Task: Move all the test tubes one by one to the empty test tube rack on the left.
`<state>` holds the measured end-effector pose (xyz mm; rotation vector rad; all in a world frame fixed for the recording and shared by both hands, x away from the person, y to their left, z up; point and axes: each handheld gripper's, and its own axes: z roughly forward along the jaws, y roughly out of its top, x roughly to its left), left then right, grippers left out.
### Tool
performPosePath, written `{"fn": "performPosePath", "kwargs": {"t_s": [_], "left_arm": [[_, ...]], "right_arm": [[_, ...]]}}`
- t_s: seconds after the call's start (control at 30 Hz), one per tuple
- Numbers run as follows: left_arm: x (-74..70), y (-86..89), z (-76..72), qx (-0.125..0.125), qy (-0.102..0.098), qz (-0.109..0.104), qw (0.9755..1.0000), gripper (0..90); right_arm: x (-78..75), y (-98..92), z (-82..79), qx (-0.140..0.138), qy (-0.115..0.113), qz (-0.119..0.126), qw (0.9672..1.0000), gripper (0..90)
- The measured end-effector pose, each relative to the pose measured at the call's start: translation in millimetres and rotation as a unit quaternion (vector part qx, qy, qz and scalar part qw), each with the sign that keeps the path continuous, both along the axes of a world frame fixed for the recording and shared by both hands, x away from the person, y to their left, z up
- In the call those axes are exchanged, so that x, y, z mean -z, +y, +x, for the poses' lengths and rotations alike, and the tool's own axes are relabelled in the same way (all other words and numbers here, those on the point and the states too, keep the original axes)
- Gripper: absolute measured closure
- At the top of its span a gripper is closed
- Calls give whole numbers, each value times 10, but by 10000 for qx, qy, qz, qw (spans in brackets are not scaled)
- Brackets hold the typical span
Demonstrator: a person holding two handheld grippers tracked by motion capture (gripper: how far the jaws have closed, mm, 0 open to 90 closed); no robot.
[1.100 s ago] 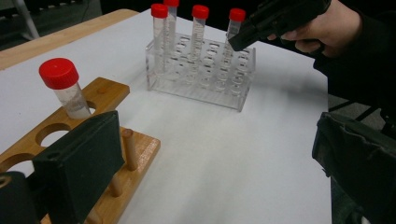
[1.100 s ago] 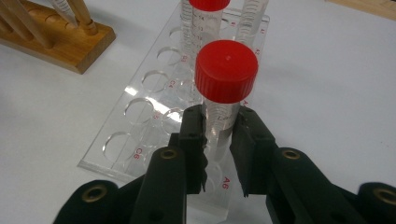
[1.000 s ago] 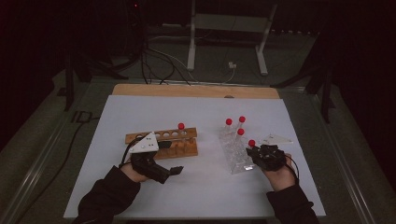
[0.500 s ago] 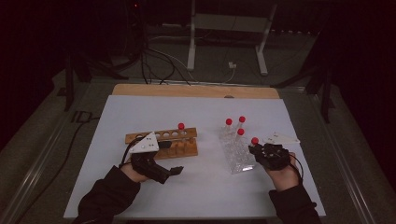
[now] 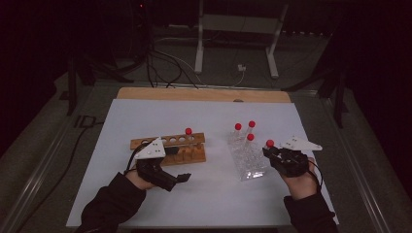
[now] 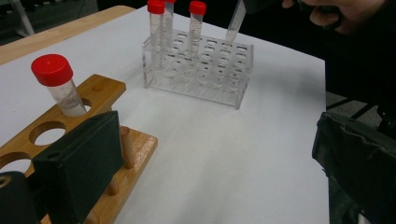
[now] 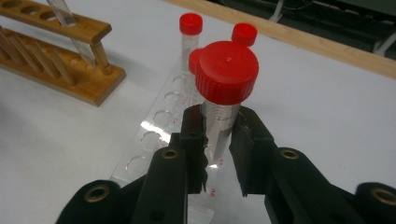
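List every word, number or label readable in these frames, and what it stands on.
"La…": partial print on the clear red-capped tube held in the right gripper; the rest is cut off.
Red marks on the clear plastic rack: blurred, unreadable.
Graduations on racked tubes: too small.

Open white bench (image 5: 214, 121) lies between the wooden rack (image 5: 170, 148) and the clear rack (image 5: 248, 158), wide enough for a tool to pass. Three capped tubes (image 5: 245, 130) standing in the clear rack block its far end. One tube (image 5: 188, 132) stands at the wooden rack's right end.

A lab bench: capped test tubes (image 6: 194, 25) in clear (image 6: 201, 77) and wooden racks (image 5: 187, 149) on a white table (image 5: 204, 199)
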<state>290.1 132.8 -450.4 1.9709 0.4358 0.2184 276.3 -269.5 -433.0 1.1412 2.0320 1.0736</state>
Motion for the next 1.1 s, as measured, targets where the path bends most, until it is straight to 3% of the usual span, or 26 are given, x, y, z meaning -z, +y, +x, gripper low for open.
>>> {"fn": "performPosePath", "kwargs": {"t_s": [0.3, 0.57, 1.1], "left_arm": [[-1, -8, -3, 17, -5, 12, 10000, 27], [-5, -7, -6, 24, 5, 3, 10000, 27], [-20, -29, -21, 45, 3, -8, 10000, 27]], "right_arm": [[-117, 38, -101, -83, -213, 44, 9997, 747], [-187, 209, -210, -408, -274, 96, 9987, 747], [-68, 577, -271, -1042, -81, 81, 9945, 747]]}}
